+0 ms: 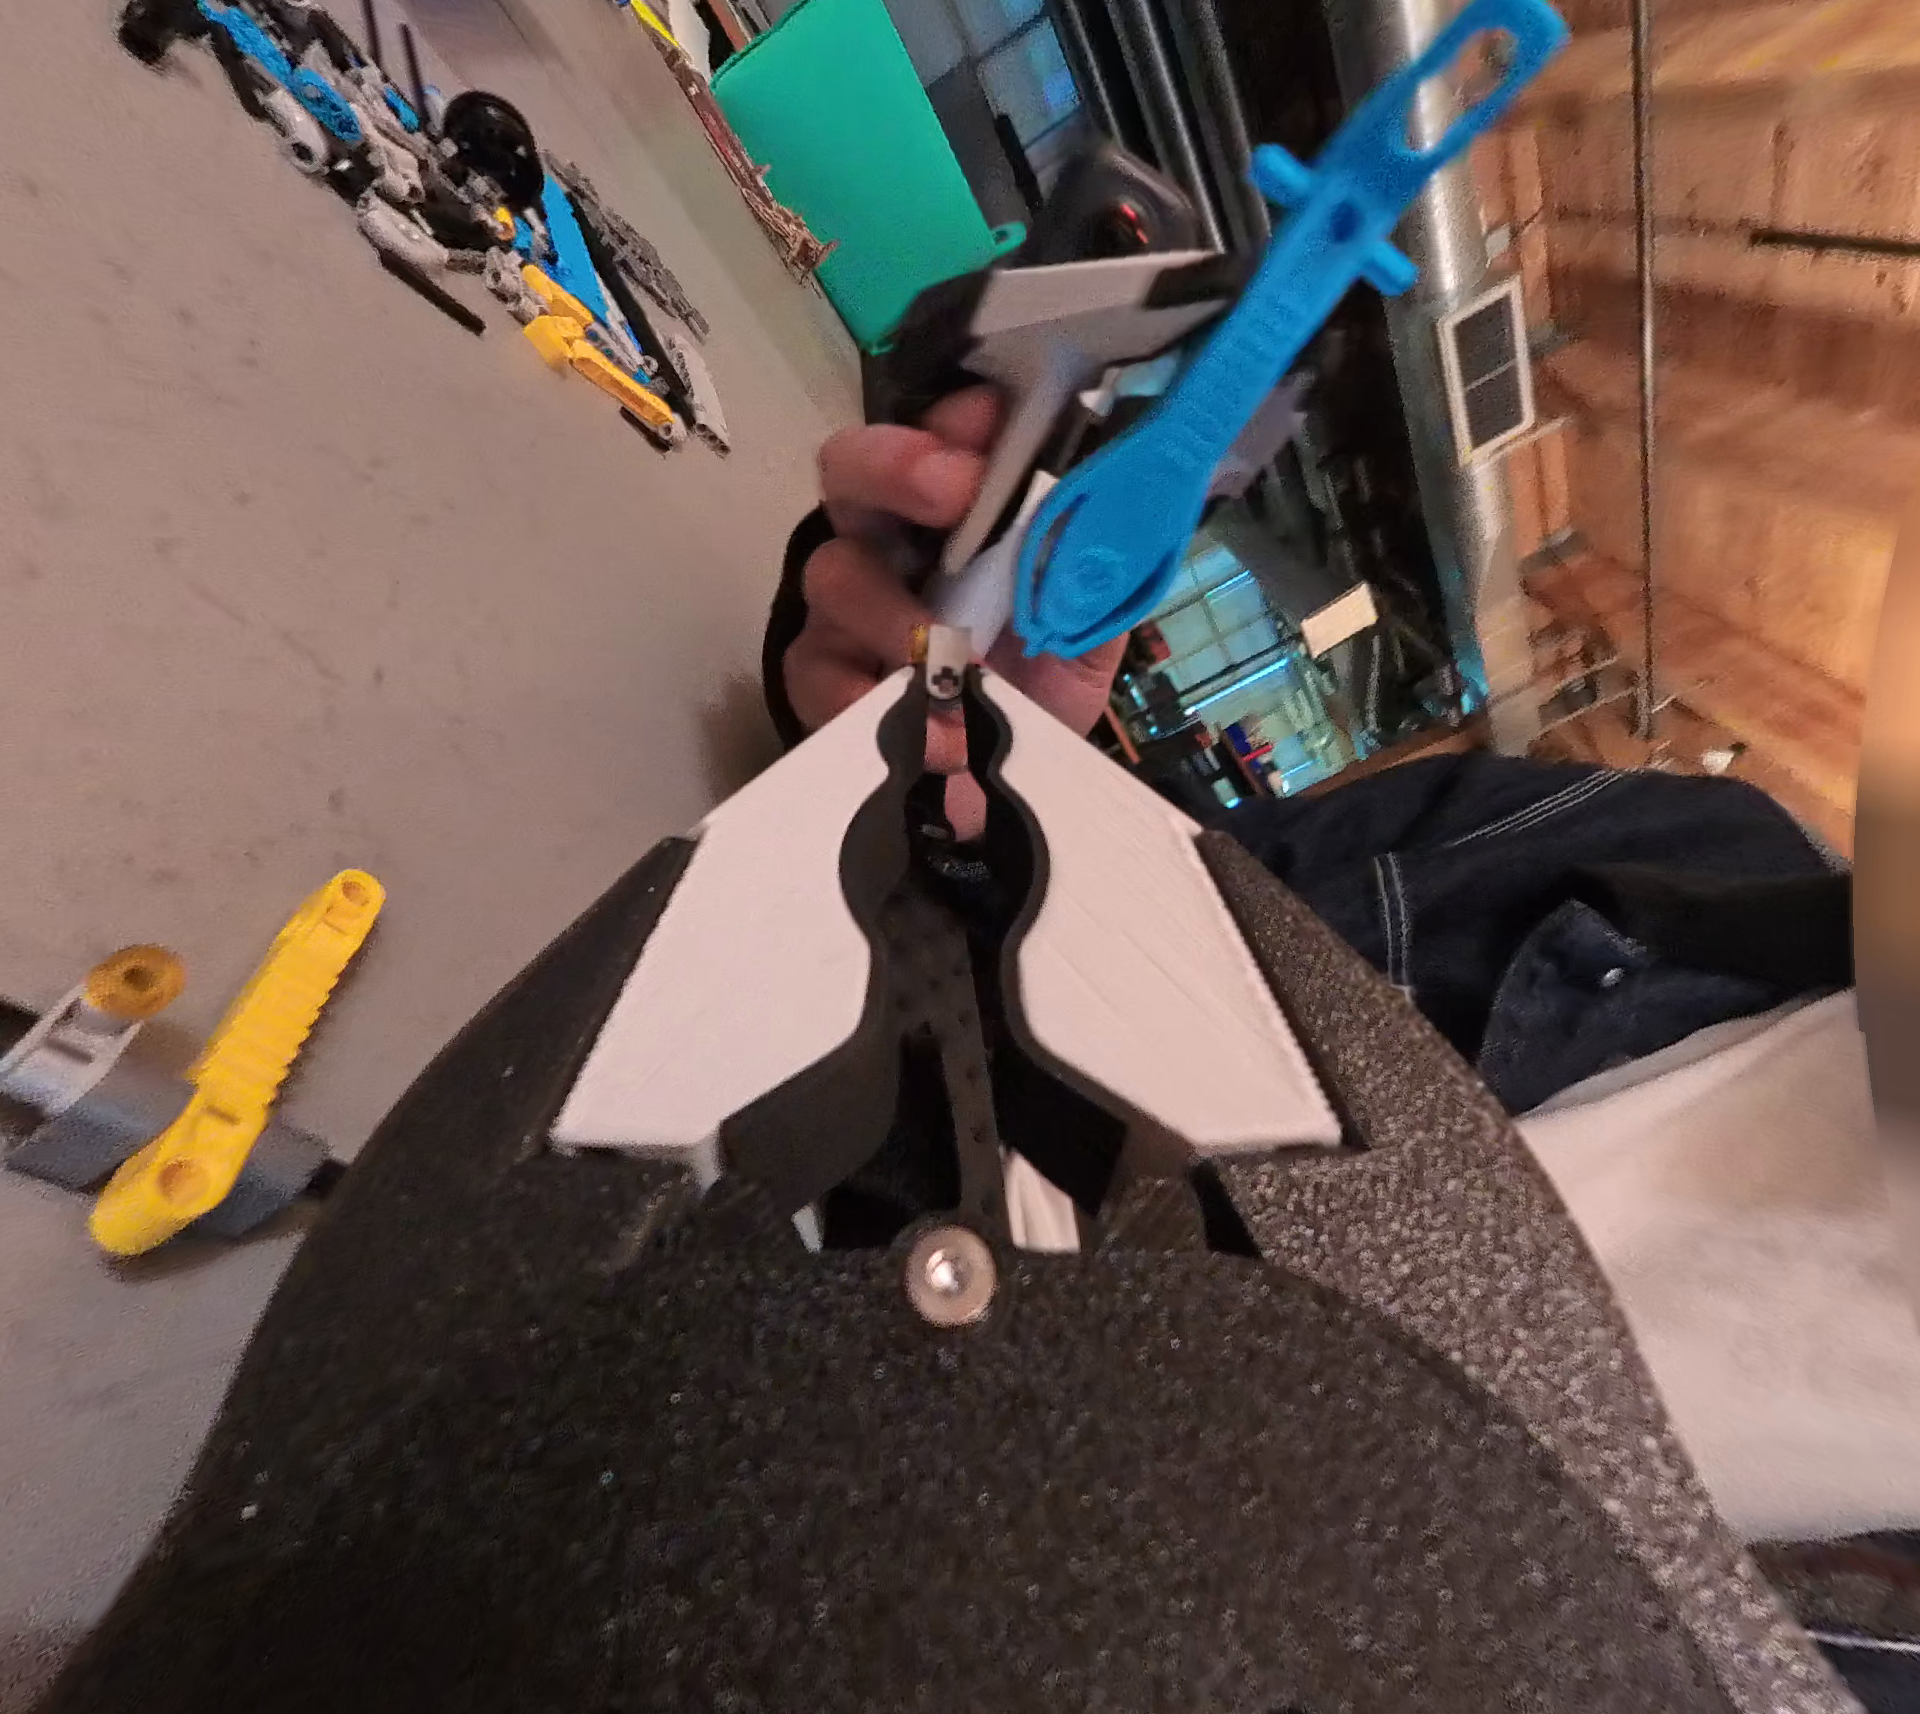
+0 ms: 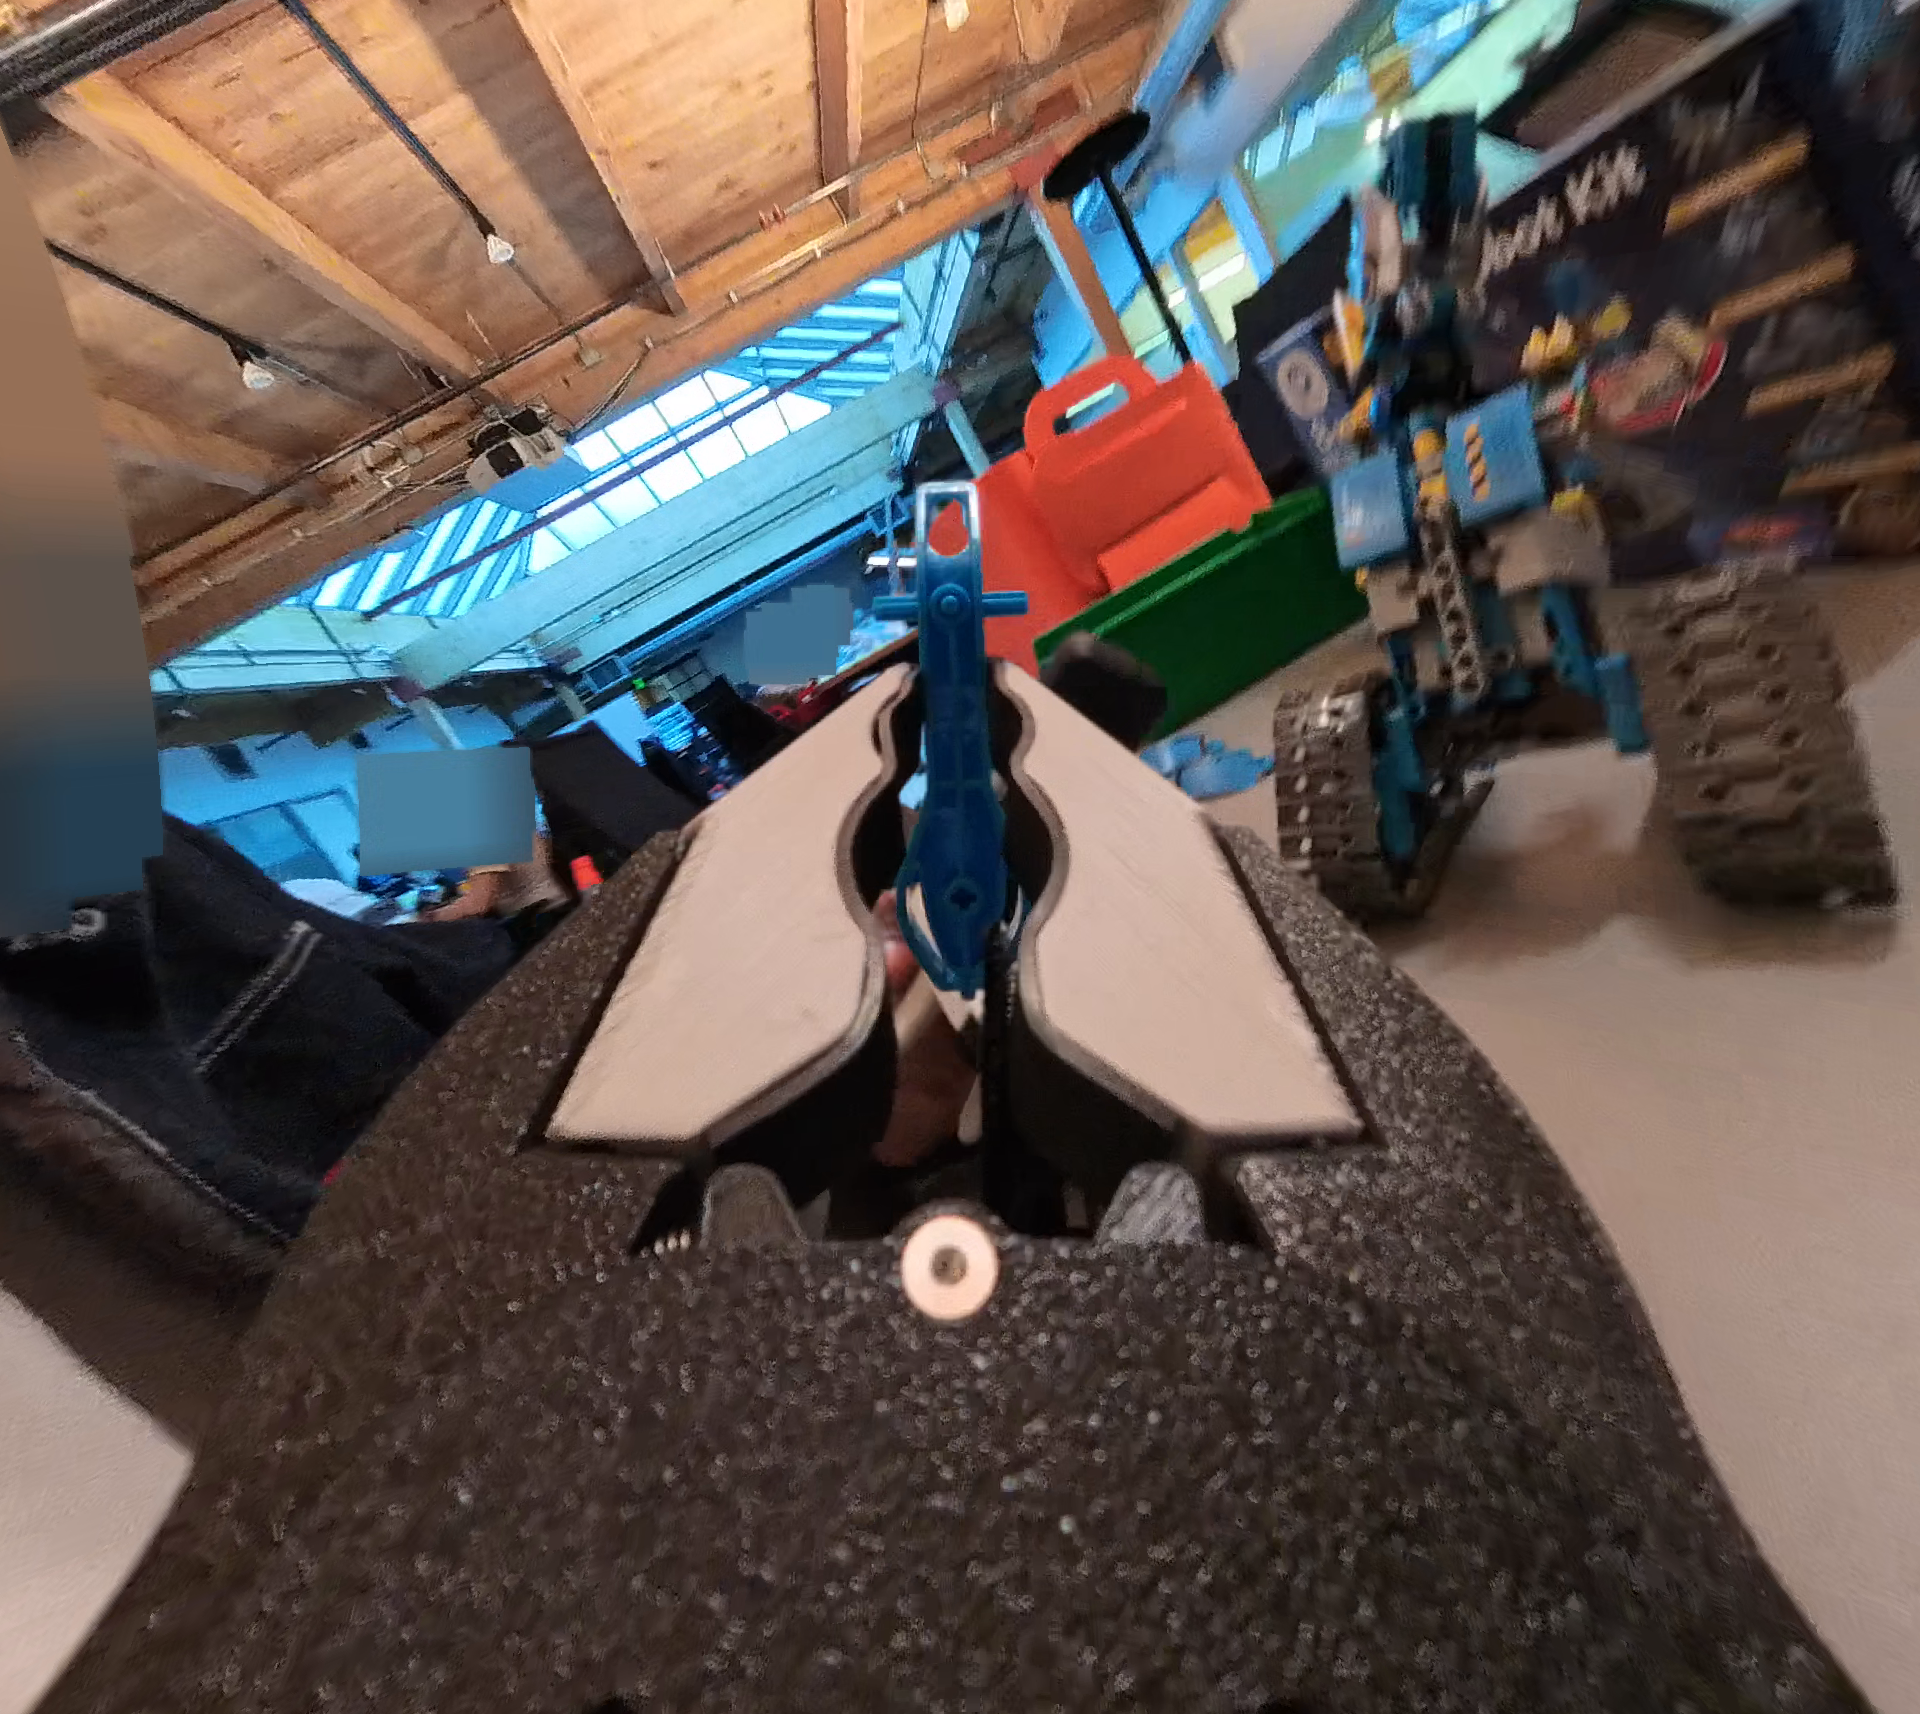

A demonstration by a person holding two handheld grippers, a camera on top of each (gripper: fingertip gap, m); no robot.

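While tipped so far over that the grey bench (image 1: 208,625) climbs the left side of the frame, clenched: left tool (image 1: 945,688), fingers closed on a thin black perforated strip (image 1: 961,1041) running lengthwise between them, small white connector (image 1: 948,662) right at the tips. Just beyond, centre of frame, a hand (image 1: 883,584) with fingers curled round the other handle, angled up toward the upper right. Over to the right tool (image 2: 956,698): clamped too, gripping a blue plastic piece (image 2: 951,729) edge-on, slotted end poking out past the fingertips, round end down in the gap. Seen from the left wrist, that blue piece slanting from centre to upper right, round end close to the white connector; touching or not, cannot tell. Lower left on the bench, a yellow beam (image 1: 239,1062) lying across a grey part (image 1: 83,1072). Upper left, a scatter of loose parts (image 1: 312,75). Right of the right wrist view, a blurred tracked model (image 2: 1507,625) standing on the bench.
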